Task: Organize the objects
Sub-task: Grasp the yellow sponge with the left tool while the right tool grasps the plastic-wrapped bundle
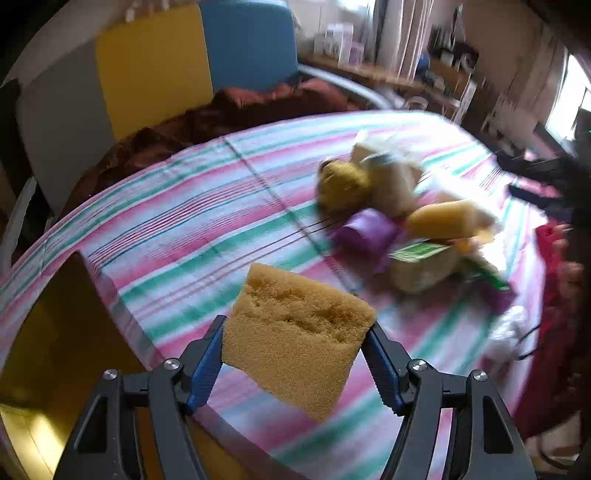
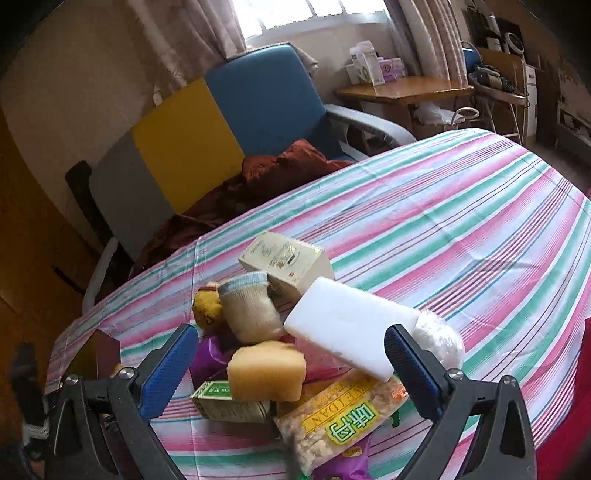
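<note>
Grip on the yellow sponge [image 1: 295, 339] is held by the left gripper [image 1: 295, 363]; right gripper [image 2: 291, 363] is spread wide, empty; sponge should be carried level toward the box [image 1: 66, 332] at lower left.

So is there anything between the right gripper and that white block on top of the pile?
Nothing visible. The right gripper hangs open over the pile, and the white block lies uppermost, tilted, exposed toward the jaws. A yellow sponge sits beside it, lower left, not over it.

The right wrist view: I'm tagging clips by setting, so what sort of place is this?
Most likely a lived-in home room: a table under a striped pink-and-green cloth, a blue, yellow and grey padded chair, curtained window.
</note>
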Motion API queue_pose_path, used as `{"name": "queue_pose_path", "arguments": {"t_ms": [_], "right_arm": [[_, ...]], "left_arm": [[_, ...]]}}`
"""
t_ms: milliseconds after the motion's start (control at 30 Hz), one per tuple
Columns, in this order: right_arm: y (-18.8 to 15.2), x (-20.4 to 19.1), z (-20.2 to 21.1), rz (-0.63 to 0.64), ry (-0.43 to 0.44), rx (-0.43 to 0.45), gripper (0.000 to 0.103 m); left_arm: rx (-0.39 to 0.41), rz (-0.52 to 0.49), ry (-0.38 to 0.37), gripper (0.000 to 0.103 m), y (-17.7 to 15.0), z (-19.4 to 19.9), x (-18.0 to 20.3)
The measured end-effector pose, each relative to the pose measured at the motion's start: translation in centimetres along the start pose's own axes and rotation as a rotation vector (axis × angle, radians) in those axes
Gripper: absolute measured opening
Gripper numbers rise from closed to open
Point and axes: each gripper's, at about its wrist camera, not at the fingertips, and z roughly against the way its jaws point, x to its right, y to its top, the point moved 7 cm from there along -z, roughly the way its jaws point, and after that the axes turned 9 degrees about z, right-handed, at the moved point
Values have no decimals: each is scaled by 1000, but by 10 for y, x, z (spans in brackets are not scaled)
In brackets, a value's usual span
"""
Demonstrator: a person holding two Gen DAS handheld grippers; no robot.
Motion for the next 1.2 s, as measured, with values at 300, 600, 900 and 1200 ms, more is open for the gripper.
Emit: {"name": "queue_pose_path", "arguments": {"t_ms": [300,600,900,1200], "right_arm": [[-47,-20,14,64,-11,-147,101],[-106,-38,19,164,-107,-309,96],[-130,-38,-1,219,-209,-441,85],[-134,-45,3,250,-171,-418,67]], "left_arm": [[113,69,-38,71,-35,54,12],[194,160,-47,72,-65,92,-8],[228,262,-49,72,-93,115,-41],[247,351,-1,73,-118,130,-81]]}}
